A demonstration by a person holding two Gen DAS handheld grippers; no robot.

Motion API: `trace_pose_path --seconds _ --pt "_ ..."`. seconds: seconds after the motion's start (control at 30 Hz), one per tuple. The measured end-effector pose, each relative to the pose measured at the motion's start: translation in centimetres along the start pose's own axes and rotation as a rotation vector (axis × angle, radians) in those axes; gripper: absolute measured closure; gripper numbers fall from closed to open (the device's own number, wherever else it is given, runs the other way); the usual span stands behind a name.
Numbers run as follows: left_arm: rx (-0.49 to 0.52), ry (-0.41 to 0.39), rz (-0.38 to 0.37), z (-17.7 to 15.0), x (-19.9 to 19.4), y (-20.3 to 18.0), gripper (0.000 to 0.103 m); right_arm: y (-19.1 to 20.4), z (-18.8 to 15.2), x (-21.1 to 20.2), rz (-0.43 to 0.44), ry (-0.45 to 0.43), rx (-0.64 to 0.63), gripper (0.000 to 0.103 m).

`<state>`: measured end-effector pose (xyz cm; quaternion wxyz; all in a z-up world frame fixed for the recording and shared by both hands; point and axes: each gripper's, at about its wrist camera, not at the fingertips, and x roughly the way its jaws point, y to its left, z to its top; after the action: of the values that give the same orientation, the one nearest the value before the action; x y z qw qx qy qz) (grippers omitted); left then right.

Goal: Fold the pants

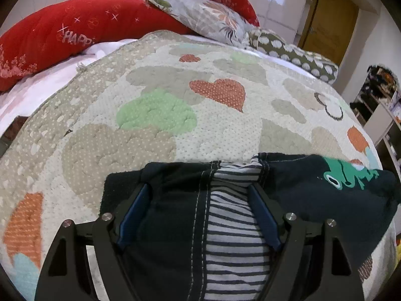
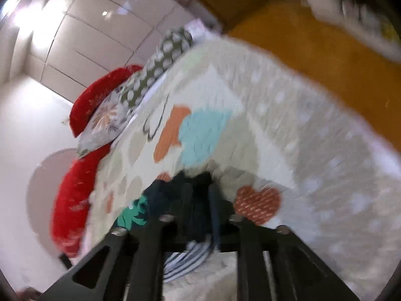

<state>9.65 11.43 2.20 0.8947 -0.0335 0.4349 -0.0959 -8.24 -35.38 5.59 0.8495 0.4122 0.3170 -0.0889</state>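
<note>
Two grippers, one pair of dark pants on the quilt.

Left wrist view: the left gripper [image 1: 200,188] has its blue pads spread wide, straddling the pants [image 1: 175,215] and their striped lining [image 1: 233,225] on the quilt [image 1: 150,75] without pinching. Right wrist view, blurred: the right gripper [image 2: 200,193] looks clamped on a bunch of dark cloth. If the left stays unclamped while the right pulls, the fabric could drag and skew the fold.
</note>
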Motion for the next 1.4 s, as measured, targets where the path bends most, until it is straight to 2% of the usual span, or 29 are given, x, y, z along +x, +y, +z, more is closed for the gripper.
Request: trace_pose_path --seconds 0.07,0.13,0.23,0.33,0.47,0.53,0.57,0.6,0.67,0.73,0.8,0.9,1.0,1.13,1.23,1.4 --pt "-0.019 -0.003 -0.016 0.4 -2.1 -0.1 0.027 1.6 -0.6 -1.4 0.008 -0.007 -0.055 0.071" --pt "-0.025 -0.059 -0.043 0.5 -5.3 -0.9 0.027 3.0 -1.4 -2.3 0.014 -0.005 -0.109 0.071" --pt "0.036 -0.086 -0.093 -0.1 -8.2 -3.6 0.026 5.2 -3.4 -2.8 0.038 0.013 -0.208 0.069" --pt "0.136 -0.019 -0.120 -1.4 -7.1 -6.9 0.025 7.6 -6.3 -0.7 0.064 0.081 -0.328 0.069" --pt "0.230 0.117 -0.053 -4.3 -2.7 -9.4 0.025 7.6 -9.0 2.0 0.064 0.160 -0.354 0.069" --pt "0.297 0.093 -0.003 -5.3 -1.9 -10.3 0.020 6.5 -9.3 3.2 -0.007 0.161 -0.366 0.069" --pt "0.321 0.090 0.015 -5.3 -2.2 -10.6 0.020 5.7 -9.3 3.5 -0.017 0.165 -0.361 0.070" --pt "0.339 0.113 0.022 -5.1 -2.4 -11.0 0.020 5.1 -9.0 3.5 0.013 0.173 -0.342 0.070" --pt "0.334 0.166 -0.063 -3.9 -3.2 -11.4 0.021 4.5 -8.4 2.2 0.031 0.153 -0.315 0.068" --pt "0.319 0.156 -0.139 -2.3 -4.9 -12.3 0.021 4.4 -7.9 0.3 0.038 0.091 -0.324 0.059" --pt "0.324 0.140 -0.176 -1.1 -5.8 -13.5 0.021 3.4 -7.3 -1.5 0.031 0.021 -0.301 0.046" --pt "0.319 0.181 -0.277 0.9 -5.5 -16.8 0.021 1.7 -6.3 -2.5 0.014 -0.018 -0.242 0.045" --pt "0.339 0.260 -0.368 2.6 -3.5 -21.7 0.021 0.3 -5.7 -2.1 0.016 -0.004 -0.207 0.044" --pt "0.423 0.303 -0.411 3.7 -1.1 -28.2 0.021 -0.1 -5.3 -1.1 0.037 0.031 -0.201 0.043" --pt "0.484 0.384 -0.478 3.6 1.0 -32.6 0.021 0.5 -4.9 0.2 0.046 0.054 -0.216 0.043" --pt "0.602 0.489 -0.492 1.8 4.7 -37.2 0.021 1.3 -4.4 2.1 0.034 0.089 -0.242 0.041"
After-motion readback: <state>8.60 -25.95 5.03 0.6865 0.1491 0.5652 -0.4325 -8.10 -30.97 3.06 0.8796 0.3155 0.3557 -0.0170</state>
